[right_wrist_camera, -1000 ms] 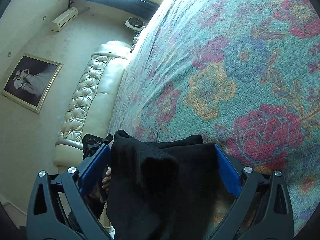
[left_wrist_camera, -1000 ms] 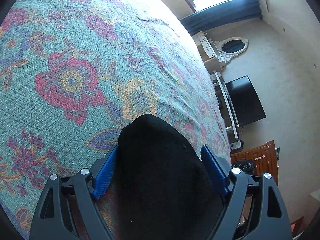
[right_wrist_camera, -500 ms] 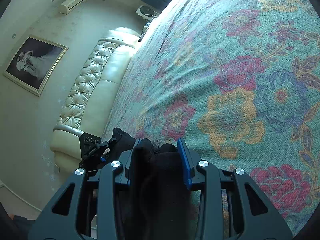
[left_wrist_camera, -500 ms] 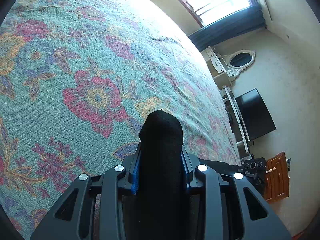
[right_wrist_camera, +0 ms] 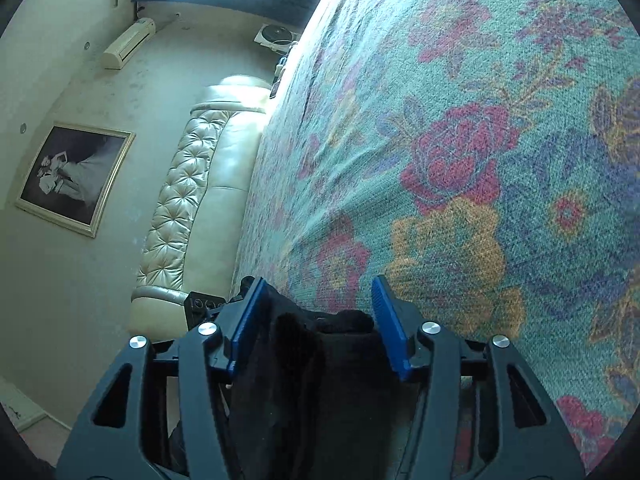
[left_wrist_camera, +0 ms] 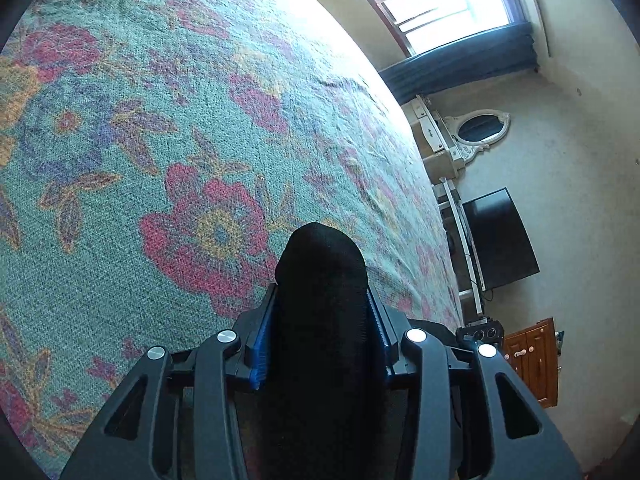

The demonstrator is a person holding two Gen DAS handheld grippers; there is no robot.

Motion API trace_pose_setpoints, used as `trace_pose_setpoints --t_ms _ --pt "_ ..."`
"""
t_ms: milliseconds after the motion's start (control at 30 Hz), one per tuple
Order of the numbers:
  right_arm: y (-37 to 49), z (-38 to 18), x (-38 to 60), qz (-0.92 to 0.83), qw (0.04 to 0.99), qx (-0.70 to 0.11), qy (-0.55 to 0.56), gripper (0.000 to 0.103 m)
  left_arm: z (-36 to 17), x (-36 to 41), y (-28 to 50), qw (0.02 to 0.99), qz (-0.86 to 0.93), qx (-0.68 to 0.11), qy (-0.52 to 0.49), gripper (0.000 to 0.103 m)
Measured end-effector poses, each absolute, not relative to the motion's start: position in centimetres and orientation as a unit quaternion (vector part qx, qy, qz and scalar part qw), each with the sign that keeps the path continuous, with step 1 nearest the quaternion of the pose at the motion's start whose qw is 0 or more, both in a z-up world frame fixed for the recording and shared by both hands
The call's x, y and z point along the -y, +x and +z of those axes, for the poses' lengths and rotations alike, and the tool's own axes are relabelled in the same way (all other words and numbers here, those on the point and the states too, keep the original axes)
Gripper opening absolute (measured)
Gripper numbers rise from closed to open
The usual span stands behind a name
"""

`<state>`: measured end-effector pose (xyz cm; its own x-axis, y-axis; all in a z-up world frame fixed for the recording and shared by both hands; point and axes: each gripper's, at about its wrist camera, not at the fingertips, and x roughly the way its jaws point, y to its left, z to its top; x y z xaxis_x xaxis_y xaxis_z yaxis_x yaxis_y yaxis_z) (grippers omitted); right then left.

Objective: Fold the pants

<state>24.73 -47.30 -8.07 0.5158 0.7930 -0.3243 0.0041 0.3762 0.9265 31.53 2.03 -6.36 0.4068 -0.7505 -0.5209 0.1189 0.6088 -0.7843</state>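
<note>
Left hand-held gripper [left_wrist_camera: 320, 312] clamping narrow on black fabric pants [left_wrist_camera: 320, 280]. Right hand-held gripper [right_wrist_camera: 320, 312] part-open, same pants lying between pads, grip uncertain. Floral teal bedspread [left_wrist_camera: 160, 140] stretching ahead, far.

— What are the pants [left_wrist_camera: 322, 320] made of?

— I see soft black cloth, matt and a bit fuzzy. My left gripper [left_wrist_camera: 322, 300] is smooth black plastic with ribbed blue pads [left_wrist_camera: 262, 348] and shiny metal screws [left_wrist_camera: 227, 336]. My right gripper [right_wrist_camera: 318, 320] looks the same.

— And the bed?

— The bedspread [left_wrist_camera: 160, 140] is rough woven cloth with flowers on it. The headboard [right_wrist_camera: 180, 208] looks like shiny cream leather with buttons. The cabinet [left_wrist_camera: 532, 360] is glossy brown wood, and the TV [left_wrist_camera: 498, 236] has a smooth dark screen.
</note>
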Motion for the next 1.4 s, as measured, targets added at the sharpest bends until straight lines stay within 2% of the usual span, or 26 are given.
trace_pose_setpoints --t_ms 33,100,200,333,500,633,900,967,1000,1033,1067,1133,1167,1200,1300,1400 --pt "23.8 -7.6 47.7 0.270 0.723 -0.409 0.487 0.080 -6.0 -2.6 30.8 0.771 -0.279 -0.460 -0.340 0.046" --pt "21.2 -6.6 48.0 0.260 0.734 -0.410 0.476 0.091 -5.3 -3.9 28.9 0.779 -0.277 -0.449 -0.340 0.057" --pt "16.6 -6.7 48.0 0.252 0.727 -0.431 0.471 0.092 -4.6 -5.3 25.3 0.791 -0.267 -0.444 -0.326 0.070" --pt "12.0 -7.3 46.5 0.279 0.701 -0.441 0.486 0.092 -4.7 -6.0 20.4 0.783 -0.264 -0.457 -0.330 0.074" --pt "10.9 -7.1 44.4 0.288 0.690 -0.438 0.500 0.096 -4.9 -5.8 16.2 0.768 -0.274 -0.464 -0.346 0.079" --pt "11.0 -7.1 43.7 0.276 0.693 -0.440 0.500 0.100 -5.6 -5.6 15.1 0.744 -0.279 -0.473 -0.380 0.082" --pt "10.8 -6.1 41.1 0.236 0.726 -0.469 0.445 0.100 -6.1 -4.1 14.5 0.731 -0.294 -0.471 -0.398 0.085" --pt "10.7 -5.9 40.5 0.224 0.737 -0.477 0.423 0.097 -6.1 -4.0 14.2 0.735 -0.296 -0.464 -0.396 0.085" --pt "10.6 -5.8 40.2 0.217 0.743 -0.482 0.410 0.091 -6.1 -3.9 14.2 0.738 -0.297 -0.461 -0.394 0.085" --pt "10.4 -5.8 40.0 0.210 0.748 -0.487 0.400 0.077 -6.1 -3.9 14.1 0.741 -0.297 -0.459 -0.391 0.085" --pt "10.3 -5.9 40.0 0.205 0.750 -0.489 0.396 0.073 -6.3 -4.0 13.3 0.744 -0.296 -0.459 -0.386 0.085" --pt "9.8 -6.3 40.4 0.203 0.751 -0.487 0.397 0.060 -6.2 -3.7 13.2 0.752 -0.285 -0.467 -0.367 0.073" --pt "9.6 -6.5 40.5 0.205 0.751 -0.486 0.397 0.057 -6.4 -3.7 13.2 0.753 -0.280 -0.472 -0.363 0.059" --pt "9.5 -6.7 40.6 0.207 0.751 -0.486 0.397 0.054 -6.7 -3.8 13.2 0.753 -0.276 -0.474 -0.363 0.054" --pt "9.3 -6.8 40.6 0.212 0.756 -0.484 0.386 0.049 -7.1 -4.4 13.1 0.758 -0.271 -0.473 -0.358 0.044" --pt "8.9 -6.7 40.5 0.206 0.769 -0.481 0.367 0.046 -7.2 -4.6 12.9 0.766 -0.268 -0.470 -0.348 0.042"
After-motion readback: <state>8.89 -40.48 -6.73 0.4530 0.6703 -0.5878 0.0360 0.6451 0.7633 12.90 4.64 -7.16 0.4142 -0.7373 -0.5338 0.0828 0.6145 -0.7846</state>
